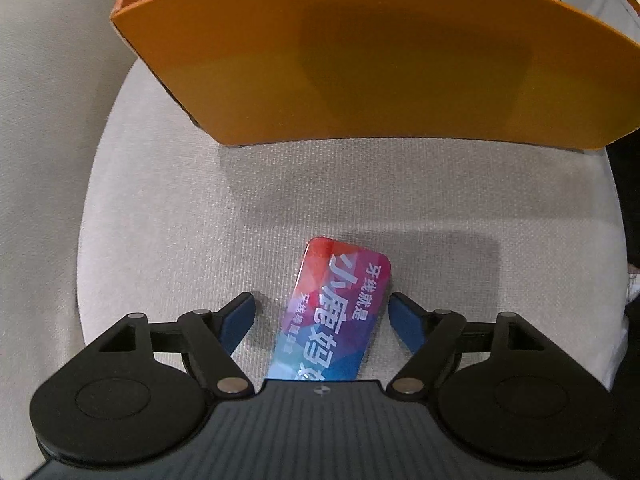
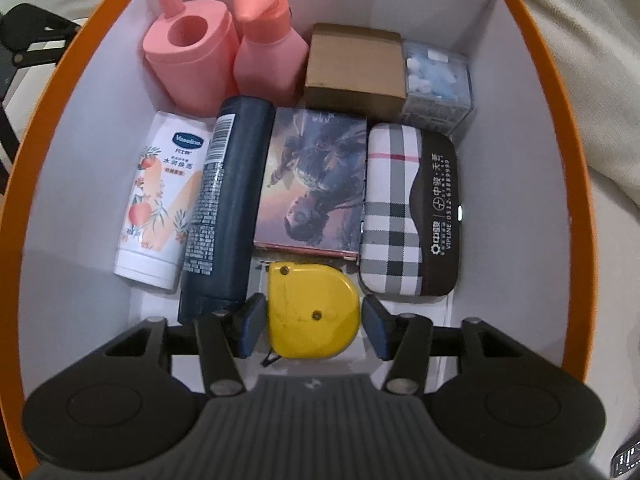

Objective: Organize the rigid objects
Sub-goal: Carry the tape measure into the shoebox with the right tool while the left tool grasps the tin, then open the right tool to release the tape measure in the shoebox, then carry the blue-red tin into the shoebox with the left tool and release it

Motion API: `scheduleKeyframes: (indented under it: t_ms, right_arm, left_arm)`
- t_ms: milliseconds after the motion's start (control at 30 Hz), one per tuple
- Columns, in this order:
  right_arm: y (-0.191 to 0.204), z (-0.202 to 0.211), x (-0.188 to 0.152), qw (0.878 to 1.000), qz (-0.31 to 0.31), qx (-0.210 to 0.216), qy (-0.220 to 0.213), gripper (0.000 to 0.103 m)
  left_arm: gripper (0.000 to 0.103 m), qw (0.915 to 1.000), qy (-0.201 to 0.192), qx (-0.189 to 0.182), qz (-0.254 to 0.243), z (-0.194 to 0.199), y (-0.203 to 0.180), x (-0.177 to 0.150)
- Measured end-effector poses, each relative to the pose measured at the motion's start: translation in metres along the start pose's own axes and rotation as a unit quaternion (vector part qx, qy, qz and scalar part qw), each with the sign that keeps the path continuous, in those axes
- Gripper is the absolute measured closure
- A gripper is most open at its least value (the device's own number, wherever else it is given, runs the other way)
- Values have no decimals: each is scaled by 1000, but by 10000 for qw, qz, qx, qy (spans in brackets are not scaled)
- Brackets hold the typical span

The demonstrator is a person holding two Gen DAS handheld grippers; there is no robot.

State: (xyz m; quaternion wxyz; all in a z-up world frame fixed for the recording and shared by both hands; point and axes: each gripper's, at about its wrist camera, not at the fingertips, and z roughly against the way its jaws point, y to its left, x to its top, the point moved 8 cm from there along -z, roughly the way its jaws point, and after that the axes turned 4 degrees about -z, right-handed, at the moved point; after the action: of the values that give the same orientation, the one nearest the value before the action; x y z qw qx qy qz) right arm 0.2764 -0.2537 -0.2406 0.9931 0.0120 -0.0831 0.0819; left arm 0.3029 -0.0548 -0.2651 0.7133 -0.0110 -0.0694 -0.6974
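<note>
Sorting hard goods into the orange box

Hovering low over a beige fabric surface (image 1: 160, 208), the left hand-held gripper (image 1: 321, 312) has its jaws spread wide, with a colourful floss-pick box (image 1: 336, 312) lying flat between them — neither blue pad touches it. That flat box sits tilted, its far end toward the orange outer wall of the orange box (image 1: 380, 72), which stands just beyond it on the same surface.

The right hand-held gripper (image 2: 314, 322) is down inside the box, near its close wall. Its jaws stand open around a yellow tape measure (image 2: 312, 312); the pads sit just beside the tape's two sides, and whether they touch cannot be told. The tape measure rests on the white floor of the box (image 2: 500, 240).

Beyond it, along the floor, lie a Vaseline lotion tube (image 2: 160, 200) and a dark blue bottle (image 2: 228, 208) side by side, then an illustrated card box (image 2: 316, 180) and a plaid glasses case (image 2: 408, 208). Against the far wall stand a pink container (image 2: 188, 60) and a pink pump bottle (image 2: 268, 52), next to a brown cardboard box (image 2: 356, 68) and a clear box of blue-and-white items (image 2: 438, 80) — all packed close together.
</note>
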Motion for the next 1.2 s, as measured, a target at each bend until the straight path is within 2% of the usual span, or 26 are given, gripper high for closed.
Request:
scheduleKeyframes:
  t_ms: [133, 233, 300, 433, 533, 667, 767, 867, 1000, 1200]
  right_arm:
    - [3, 11, -2, 9998, 48, -151, -82, 40]
    - [3, 16, -6, 9998, -6, -162, -147, 40]
    - [4, 24, -10, 9997, -54, -124, -225, 40]
    - [8, 36, -18, 9993, -77, -90, -347, 40]
    - [8, 52, -24, 9989, -89, -59, -447, 39]
    - [8, 61, -34, 9989, -150, 33, -434, 40]
    - [7, 65, -39, 9986, -241, 56, -463, 40]
    - [5, 71, -40, 9980, -289, 132, -548, 40]
    - [6, 78, -44, 9972, -275, 222, -667, 40]
    - [14, 89, -51, 9955, -131, 364, -863, 41]
  left_arm:
    - [13, 9997, 107, -192, 66, -6, 7, 5]
    - [25, 9993, 127, -265, 213, -4, 9, 6]
    - [41, 9989, 113, -269, 377, -2, 11, 6]
    - [44, 9945, 66, -84, 1045, 5, 9, -3]
    - [47, 9884, 11, 113, 1516, 6, 8, -7]
    - [48, 9740, 12, 447, 2220, 9, 4, -12]
    - [49, 9659, -104, 652, 2505, 20, -5, -14]
    - [50, 9561, -305, 707, 2828, 34, -16, -15]
    - [52, 9467, -564, 836, 3060, 57, -33, -13]
    - [52, 9414, -934, 1076, 3058, 104, -56, 4]
